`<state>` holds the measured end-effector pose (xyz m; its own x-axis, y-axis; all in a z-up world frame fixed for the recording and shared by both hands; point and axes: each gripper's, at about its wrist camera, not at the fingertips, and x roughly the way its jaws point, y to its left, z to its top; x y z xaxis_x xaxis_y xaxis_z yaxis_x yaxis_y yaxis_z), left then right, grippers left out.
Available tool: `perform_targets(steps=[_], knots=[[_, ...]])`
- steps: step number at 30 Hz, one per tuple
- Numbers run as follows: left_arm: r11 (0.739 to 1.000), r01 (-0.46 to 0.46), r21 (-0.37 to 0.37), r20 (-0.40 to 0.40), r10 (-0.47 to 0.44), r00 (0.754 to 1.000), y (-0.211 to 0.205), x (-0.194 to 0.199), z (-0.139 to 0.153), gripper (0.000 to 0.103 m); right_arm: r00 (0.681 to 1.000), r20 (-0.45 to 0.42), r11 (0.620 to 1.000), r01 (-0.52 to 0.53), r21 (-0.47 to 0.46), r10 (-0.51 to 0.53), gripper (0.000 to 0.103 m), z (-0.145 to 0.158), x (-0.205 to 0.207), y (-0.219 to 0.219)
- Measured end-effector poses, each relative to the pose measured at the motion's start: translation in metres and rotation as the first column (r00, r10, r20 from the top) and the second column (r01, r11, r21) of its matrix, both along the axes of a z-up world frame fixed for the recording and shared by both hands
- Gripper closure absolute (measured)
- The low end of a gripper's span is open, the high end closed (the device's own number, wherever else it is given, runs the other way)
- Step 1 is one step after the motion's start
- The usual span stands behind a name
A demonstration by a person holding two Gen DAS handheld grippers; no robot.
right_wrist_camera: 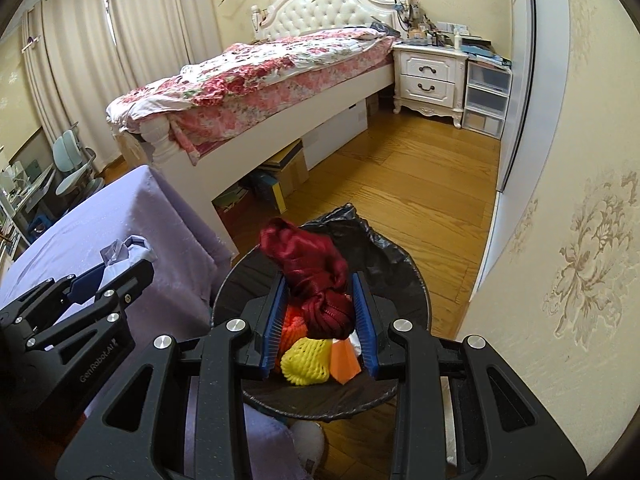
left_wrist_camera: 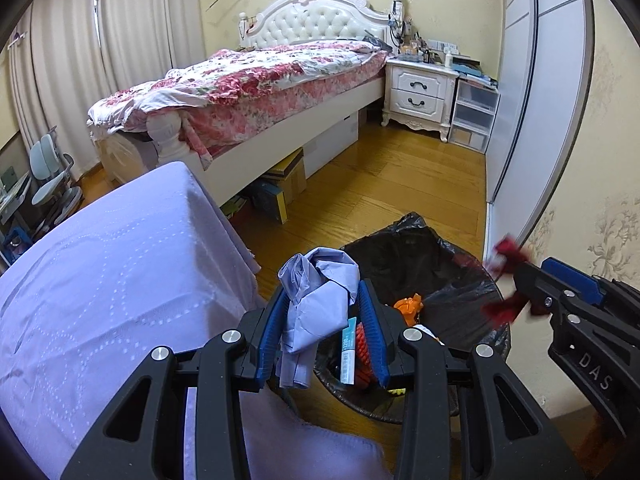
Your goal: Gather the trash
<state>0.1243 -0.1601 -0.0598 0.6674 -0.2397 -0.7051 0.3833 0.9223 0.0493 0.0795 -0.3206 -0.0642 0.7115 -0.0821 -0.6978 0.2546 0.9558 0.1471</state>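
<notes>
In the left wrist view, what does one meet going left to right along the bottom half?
Lavender-covered table → crumpled lavender paper in the left gripper → black-lined trash bin → red trash in the right gripper.

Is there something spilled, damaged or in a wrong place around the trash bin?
Nothing stands out. The trash bin stands upright with its black liner in place. The left gripper holds crumpled lavender paper, the right gripper a dark red bundle, both near the bin.
</notes>
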Motion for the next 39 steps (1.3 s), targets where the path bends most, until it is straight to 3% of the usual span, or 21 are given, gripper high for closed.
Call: perform_targets(steps=[10, 14, 17, 34, 39], knots=[[1.000, 0.013, 0.022, -0.027, -0.013, 1.000, -0.023, 0.013, -0.005, 0.064, 1.000, -0.004, 1.000, 0.029, 0.009, -0.029, 0.071, -0.006, 0.008, -0.015], [1.000, 0.005, 0.023, -0.021, -0.004, 1.000, -0.025, 0.013, -0.006, 0.040, 0.999, -0.008, 0.999, 0.038, 0.006, -0.038, 0.070, -0.009, 0.007, -0.018], [1.000, -0.003, 0.023, -0.005, 0.004, 1.000, -0.026, 0.012, -0.003, 0.029, 0.998, -0.009, 0.999, 0.054, 0.004, -0.054, 0.064, -0.009, 0.007, -0.022], [1.000, -0.021, 0.017, 0.001, 0.021, 1.000, -0.018, 0.012, 0.002, 0.022, 0.996, 0.003, 0.996, 0.086, -0.028, -0.086, 0.037, -0.003, -0.002, -0.024], [0.999, -0.029, 0.012, 0.003, 0.029, 1.000, -0.013, 0.013, 0.004, 0.022, 0.996, 0.003, 0.995, 0.094, -0.028, -0.094, 0.036, -0.001, -0.004, -0.023]])
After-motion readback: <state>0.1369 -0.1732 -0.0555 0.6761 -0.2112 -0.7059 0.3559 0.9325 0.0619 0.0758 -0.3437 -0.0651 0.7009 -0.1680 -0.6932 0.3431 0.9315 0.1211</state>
